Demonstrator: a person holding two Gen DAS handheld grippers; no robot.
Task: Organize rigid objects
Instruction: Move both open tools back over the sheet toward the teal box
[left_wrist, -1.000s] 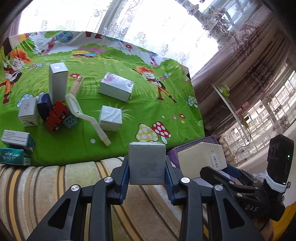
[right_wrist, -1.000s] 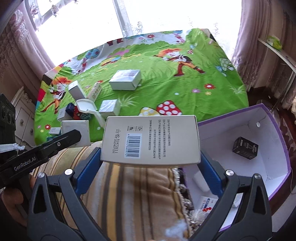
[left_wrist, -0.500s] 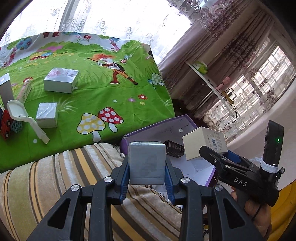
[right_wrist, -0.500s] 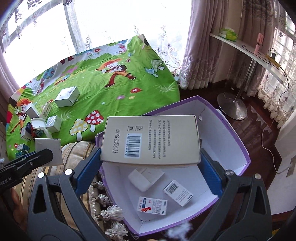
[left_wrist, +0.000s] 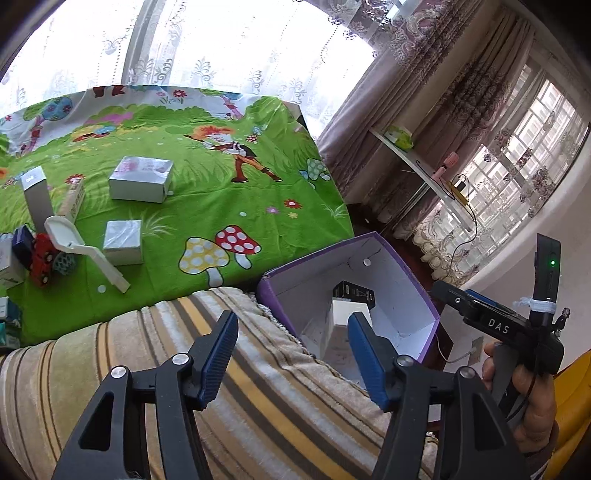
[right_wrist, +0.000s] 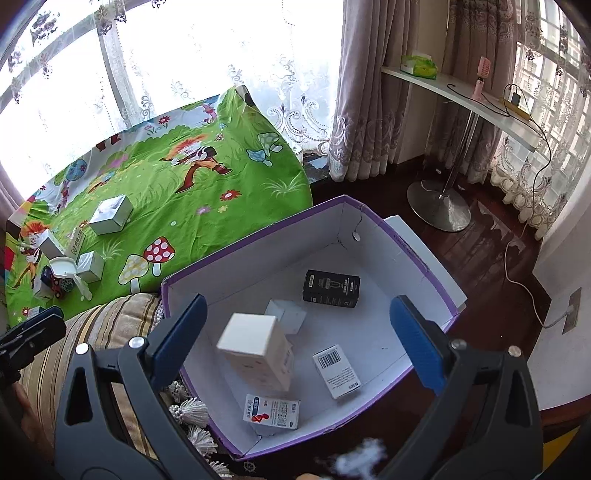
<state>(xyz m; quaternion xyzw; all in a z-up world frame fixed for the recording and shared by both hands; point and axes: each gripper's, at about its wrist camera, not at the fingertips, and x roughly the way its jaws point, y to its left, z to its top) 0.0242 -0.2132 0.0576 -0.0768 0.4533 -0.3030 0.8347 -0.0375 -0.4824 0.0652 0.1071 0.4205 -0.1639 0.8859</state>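
1. The left gripper (left_wrist: 291, 354), black plastic with ribbed blue pads, has just been spreading its jaws; nothing sits between them.
2. The right gripper (right_wrist: 295, 339) has its jaws wide apart and empty.
3. A smooth cream cardboard carton (right_wrist: 255, 350) lies tilted inside the purple-rimmed white cardboard box (right_wrist: 402, 247), long axis slanting toward the near wall, beside a matt black rectangular box (right_wrist: 331, 288).

Purple box (right_wrist: 406, 243), white inside; green cartoon-print cloth (left_wrist: 221, 206); striped beige blanket (left_wrist: 258, 387).
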